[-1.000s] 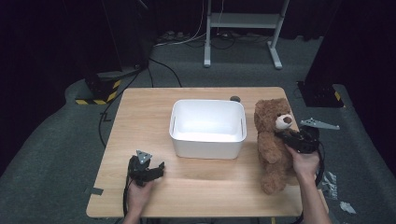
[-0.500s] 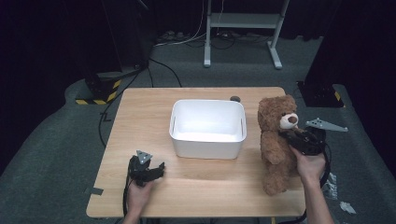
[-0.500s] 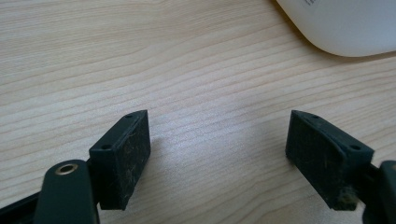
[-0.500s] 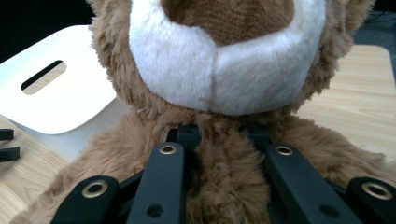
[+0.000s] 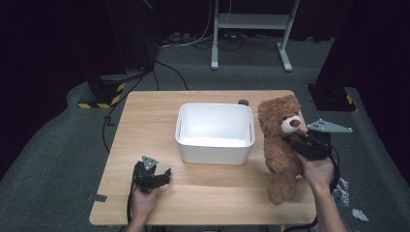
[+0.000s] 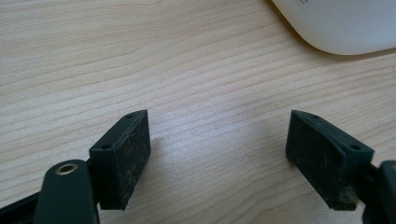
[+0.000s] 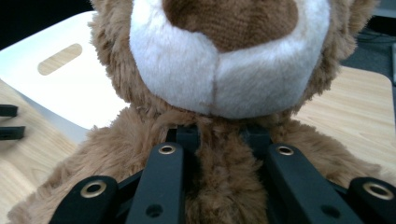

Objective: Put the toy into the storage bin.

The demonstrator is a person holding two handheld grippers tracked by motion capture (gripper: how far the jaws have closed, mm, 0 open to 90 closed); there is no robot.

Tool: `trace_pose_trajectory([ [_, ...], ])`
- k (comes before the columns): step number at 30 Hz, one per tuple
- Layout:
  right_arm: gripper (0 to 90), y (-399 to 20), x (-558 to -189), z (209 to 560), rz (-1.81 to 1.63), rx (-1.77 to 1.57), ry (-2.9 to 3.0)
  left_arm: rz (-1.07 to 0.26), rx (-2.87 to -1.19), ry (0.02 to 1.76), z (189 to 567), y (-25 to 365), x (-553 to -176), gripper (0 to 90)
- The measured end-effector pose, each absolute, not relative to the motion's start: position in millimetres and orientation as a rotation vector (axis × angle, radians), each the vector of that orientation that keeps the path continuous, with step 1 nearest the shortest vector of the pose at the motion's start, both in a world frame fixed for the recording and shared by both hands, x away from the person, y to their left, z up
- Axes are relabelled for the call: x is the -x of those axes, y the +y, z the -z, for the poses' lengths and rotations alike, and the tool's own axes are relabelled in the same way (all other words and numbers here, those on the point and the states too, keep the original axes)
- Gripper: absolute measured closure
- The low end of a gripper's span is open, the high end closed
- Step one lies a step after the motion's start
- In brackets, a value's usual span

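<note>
A brown teddy bear (image 5: 279, 140) with a white muzzle stands tilted at the table's right side, just right of a white bin (image 5: 215, 133). My right gripper (image 5: 297, 143) is shut on the bear's neck, and its jaws pinch the fur under the muzzle (image 7: 219, 70) of the teddy bear (image 7: 140, 154). The left gripper (image 5: 153, 170) rests low on the wood near the front left, open, with nothing between its pads (image 6: 126, 154). A corner of the white bin (image 6: 341, 23) lies ahead of it.
The wooden table (image 5: 145, 116) has bare wood left of and in front of the bin. A small dark disc (image 5: 243, 102) sits behind the bin at the far edge. Black drapes, cables and a metal stand (image 5: 251, 29) lie on the floor beyond.
The bear has been raised from leaning toward upright and shifted slightly right and away from the bin, held by my right gripper. The left gripper has stayed put.
</note>
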State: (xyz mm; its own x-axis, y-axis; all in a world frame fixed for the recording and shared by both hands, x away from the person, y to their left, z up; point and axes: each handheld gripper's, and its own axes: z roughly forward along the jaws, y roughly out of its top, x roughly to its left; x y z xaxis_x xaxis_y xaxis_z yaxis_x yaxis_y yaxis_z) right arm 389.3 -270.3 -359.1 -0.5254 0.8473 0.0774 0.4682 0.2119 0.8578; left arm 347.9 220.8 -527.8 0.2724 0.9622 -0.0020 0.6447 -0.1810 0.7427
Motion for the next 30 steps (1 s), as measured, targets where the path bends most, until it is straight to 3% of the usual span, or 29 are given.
trace_pose_trajectory([
  [30,74.2,-249.8,-381.3,319.7,-1.404,-1.108,2.088,-0.644,-1.909,1.451,527.6,220.7,-348.1,22.0],
])
